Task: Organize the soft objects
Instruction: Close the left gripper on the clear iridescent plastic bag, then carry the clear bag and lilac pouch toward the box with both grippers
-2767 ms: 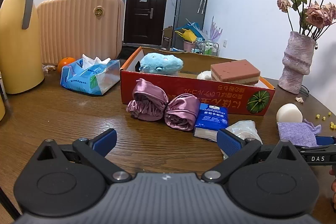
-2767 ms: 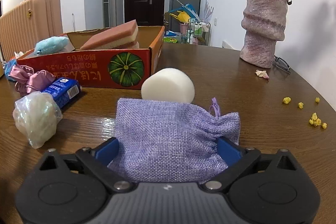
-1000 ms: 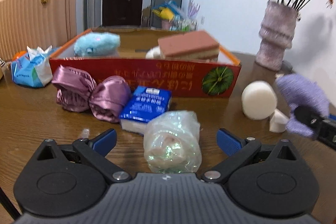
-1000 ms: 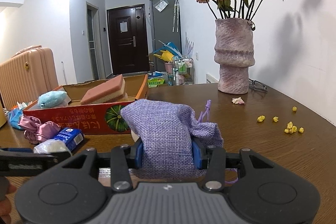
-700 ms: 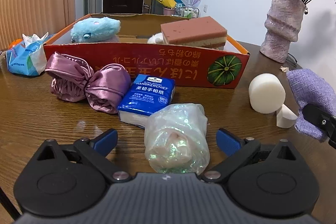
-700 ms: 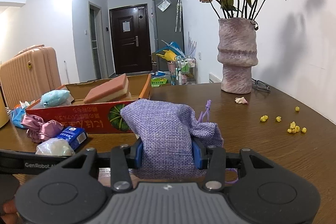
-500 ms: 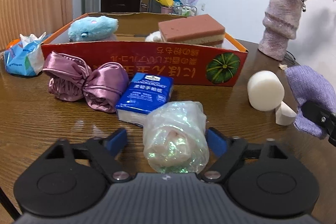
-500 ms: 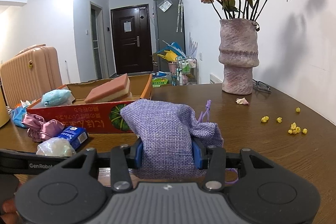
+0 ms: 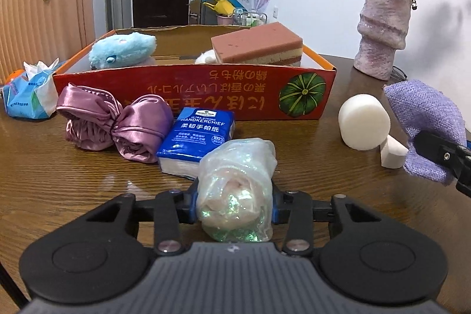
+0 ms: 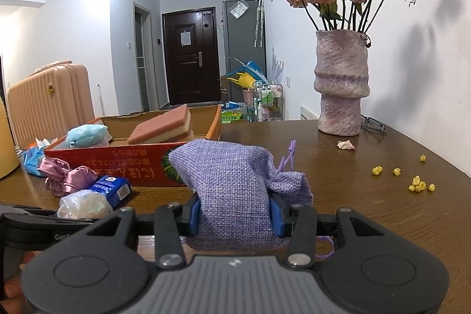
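Soft things lie spread over the wooden table (image 9: 59,172), and I have one between each pair of fingers. My left gripper (image 9: 234,206) is closing on the glittery bundle (image 9: 235,190), a clear shimmering wrap around something pale; the blue pads sit against both its sides, and the bundle rests on the table just in front of the blue tissue pack (image 9: 198,141). My right gripper (image 10: 235,214) is clamped tight on the purple pouch (image 10: 232,184), whose woven cloth bulges above the pads and whose drawstring end flops to the right. From the left wrist view the pouch appears held clear of the table at the far right.

Behind the tissue pack, the pink satin bow (image 9: 113,121) lies on the table, touching the pack's left edge. Beyond them stands the red box (image 9: 206,91), printed with a green pumpkin. Inside it sit the blue plush (image 9: 122,50) at the left and the brick-coloured sponge (image 9: 257,46) at the right, with something white tucked beside the sponge. Right of the box, the white foam cylinder (image 9: 363,122) lies on its side with a small white wedge (image 9: 393,152) just beside it. A torn tissue packet (image 9: 28,93) sits at the far left, and the vase (image 10: 341,84) of dried roses stands near the wall.
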A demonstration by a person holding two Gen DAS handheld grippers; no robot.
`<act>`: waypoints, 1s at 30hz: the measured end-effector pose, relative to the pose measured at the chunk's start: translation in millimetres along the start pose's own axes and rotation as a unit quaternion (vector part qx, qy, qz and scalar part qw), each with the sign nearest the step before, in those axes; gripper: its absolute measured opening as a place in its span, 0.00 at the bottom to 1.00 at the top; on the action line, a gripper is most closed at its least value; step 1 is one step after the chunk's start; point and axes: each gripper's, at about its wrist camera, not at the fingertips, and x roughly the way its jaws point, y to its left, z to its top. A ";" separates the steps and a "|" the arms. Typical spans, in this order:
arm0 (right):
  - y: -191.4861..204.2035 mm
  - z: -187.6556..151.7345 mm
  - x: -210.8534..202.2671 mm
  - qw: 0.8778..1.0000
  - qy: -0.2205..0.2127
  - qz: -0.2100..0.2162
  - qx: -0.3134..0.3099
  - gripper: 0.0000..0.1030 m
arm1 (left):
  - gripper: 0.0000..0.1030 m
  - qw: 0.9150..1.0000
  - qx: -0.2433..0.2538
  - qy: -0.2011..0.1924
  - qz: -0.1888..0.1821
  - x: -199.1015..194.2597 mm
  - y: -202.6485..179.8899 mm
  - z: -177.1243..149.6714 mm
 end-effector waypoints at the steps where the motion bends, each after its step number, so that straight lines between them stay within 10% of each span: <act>1: -0.3 -0.3 -0.3 1.000 -0.001 0.000 -0.001 0.43 | 0.40 1.000 0.000 -0.002 0.000 -1.1 0.2 -0.2; 30: 34.9 3.6 -10.9 0.994 -0.101 0.002 -0.029 0.44 | 0.40 0.993 -0.007 -0.119 0.000 -48.4 10.5 20.8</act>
